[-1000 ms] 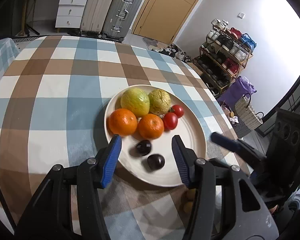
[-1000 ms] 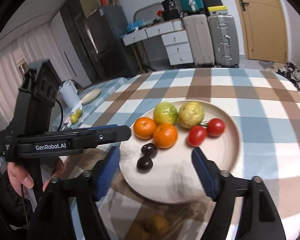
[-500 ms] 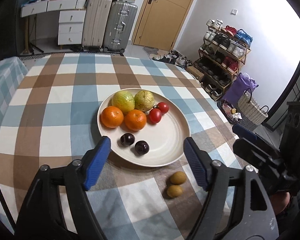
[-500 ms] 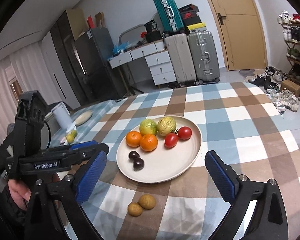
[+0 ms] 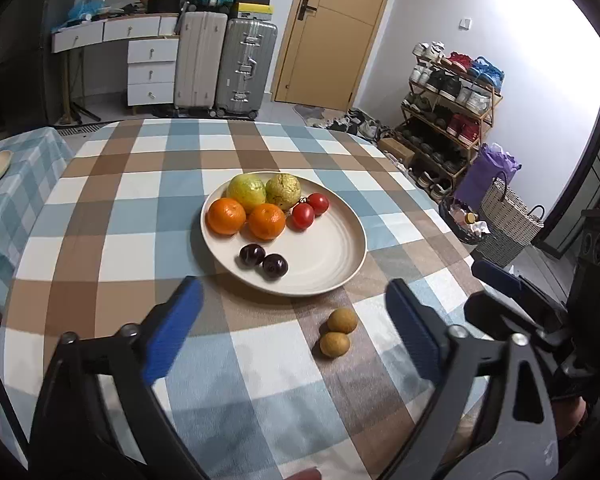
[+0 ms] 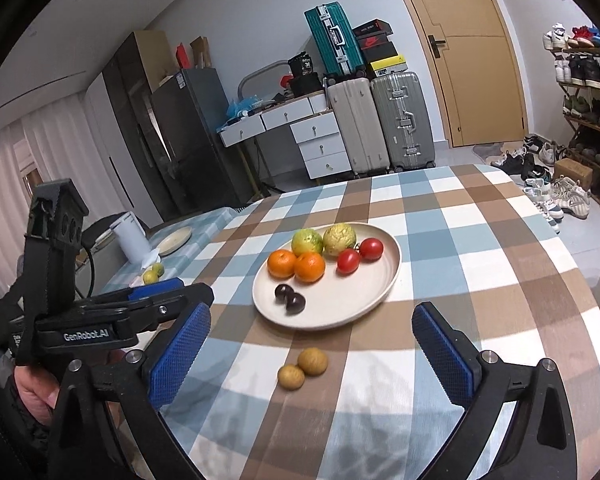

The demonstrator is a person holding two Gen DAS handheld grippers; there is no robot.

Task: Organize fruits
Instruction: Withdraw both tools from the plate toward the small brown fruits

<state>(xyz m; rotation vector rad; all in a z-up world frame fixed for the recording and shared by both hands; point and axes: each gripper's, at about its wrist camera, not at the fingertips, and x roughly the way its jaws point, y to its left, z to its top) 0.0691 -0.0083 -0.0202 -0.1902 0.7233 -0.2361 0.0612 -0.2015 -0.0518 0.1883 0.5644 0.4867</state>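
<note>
A cream plate (image 5: 352, 258) on the checked tablecloth holds two oranges (image 5: 226, 216), two yellow-green fruits (image 5: 246, 190), two tomatoes (image 5: 303, 216) and two dark plums (image 5: 252, 255). In front of the plate, two small brown fruits (image 5: 342, 320) lie on the cloth, touching each other. My left gripper (image 5: 292, 281) hovers short of the plate, its jaws opening wide with nothing between them. My right gripper (image 6: 311, 308) stands wide open above the brown fruits (image 6: 312, 361) and holds nothing. Each gripper shows at the edge of the other's view.
A side table on the left carries a small plate (image 6: 175, 236), a white kettle (image 6: 130, 236) and limes (image 6: 153, 274). Suitcases (image 5: 244, 66), drawers and a door stand beyond the table. A shoe rack (image 5: 452, 92) and a woven basket (image 5: 504, 216) are off its right edge.
Both grippers have drawn back and up from the plate, and their jaws have spread wider. The two brown fruits on the cloth have come into view.
</note>
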